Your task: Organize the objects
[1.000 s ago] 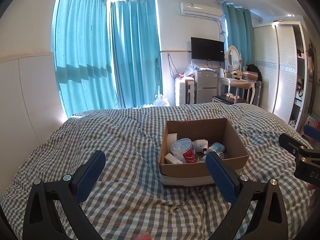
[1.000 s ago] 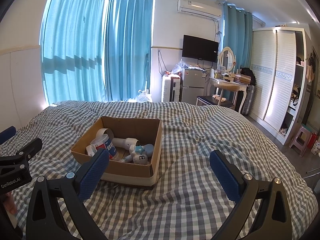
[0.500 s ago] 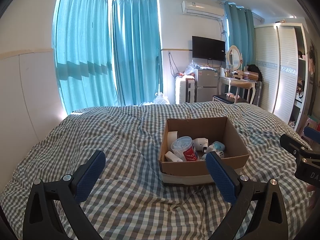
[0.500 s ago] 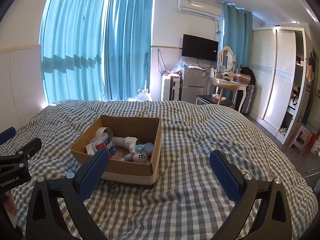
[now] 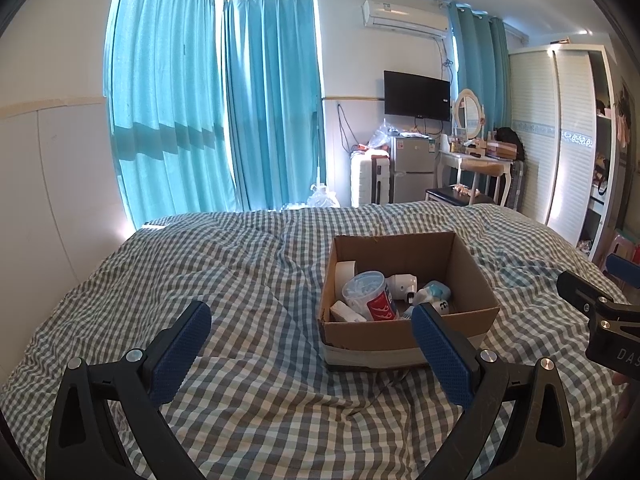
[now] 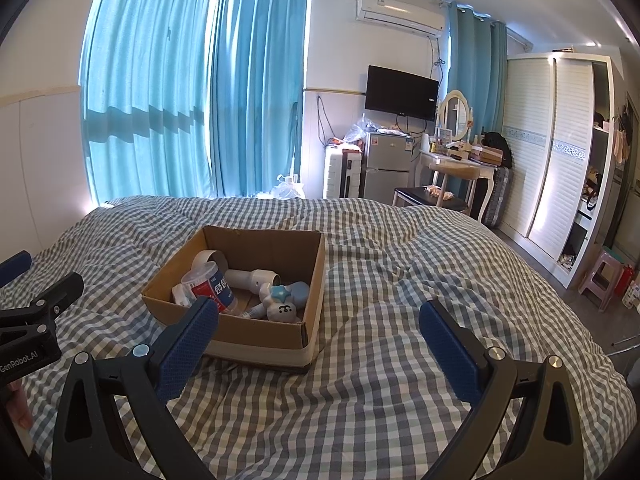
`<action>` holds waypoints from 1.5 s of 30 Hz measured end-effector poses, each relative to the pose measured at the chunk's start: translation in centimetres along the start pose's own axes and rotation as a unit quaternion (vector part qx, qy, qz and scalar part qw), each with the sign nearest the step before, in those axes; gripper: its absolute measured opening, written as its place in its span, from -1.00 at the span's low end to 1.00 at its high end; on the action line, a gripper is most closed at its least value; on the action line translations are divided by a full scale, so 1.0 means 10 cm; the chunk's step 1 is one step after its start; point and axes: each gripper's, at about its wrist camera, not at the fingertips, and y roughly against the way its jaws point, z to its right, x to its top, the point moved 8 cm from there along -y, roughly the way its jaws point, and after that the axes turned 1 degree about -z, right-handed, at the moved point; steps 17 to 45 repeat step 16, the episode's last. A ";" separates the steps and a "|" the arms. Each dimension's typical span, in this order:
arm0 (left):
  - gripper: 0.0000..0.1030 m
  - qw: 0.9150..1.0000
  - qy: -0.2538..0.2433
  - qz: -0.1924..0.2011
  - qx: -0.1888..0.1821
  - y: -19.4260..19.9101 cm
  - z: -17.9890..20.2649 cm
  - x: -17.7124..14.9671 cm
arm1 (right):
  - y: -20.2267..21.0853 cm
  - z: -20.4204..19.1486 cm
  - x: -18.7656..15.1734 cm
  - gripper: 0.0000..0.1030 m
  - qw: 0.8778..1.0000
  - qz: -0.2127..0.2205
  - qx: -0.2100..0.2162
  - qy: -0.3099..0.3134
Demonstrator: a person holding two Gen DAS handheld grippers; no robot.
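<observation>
An open cardboard box sits on the checked bed cover. Inside lie a clear jar with a red label, a tape roll, a white tube-shaped item, a blue and white plush toy and a small white pack. My left gripper is open and empty, held above the bed in front of the box. My right gripper is open and empty, to the right of the box.
The checked bed cover fills the foreground. Beyond the bed stand blue curtains, a suitcase, a small fridge, a dressing table with a stool and a wardrobe. A pink stool stands on the floor at right.
Both grippers have drawn back and risen slightly, so the box sits a little lower in each view. Both stay open and empty.
</observation>
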 end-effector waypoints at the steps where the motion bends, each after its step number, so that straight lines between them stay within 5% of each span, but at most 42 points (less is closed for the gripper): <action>1: 1.00 1.000 0.000 0.000 0.000 0.00 0.00 0.00 | 0.00 0.00 0.00 0.96 1.000 -0.001 0.000 0.000; 45: 1.00 1.000 -0.006 0.009 0.008 0.04 0.00 -0.01 | -0.01 -0.04 -0.02 0.96 1.000 -0.001 0.001 0.003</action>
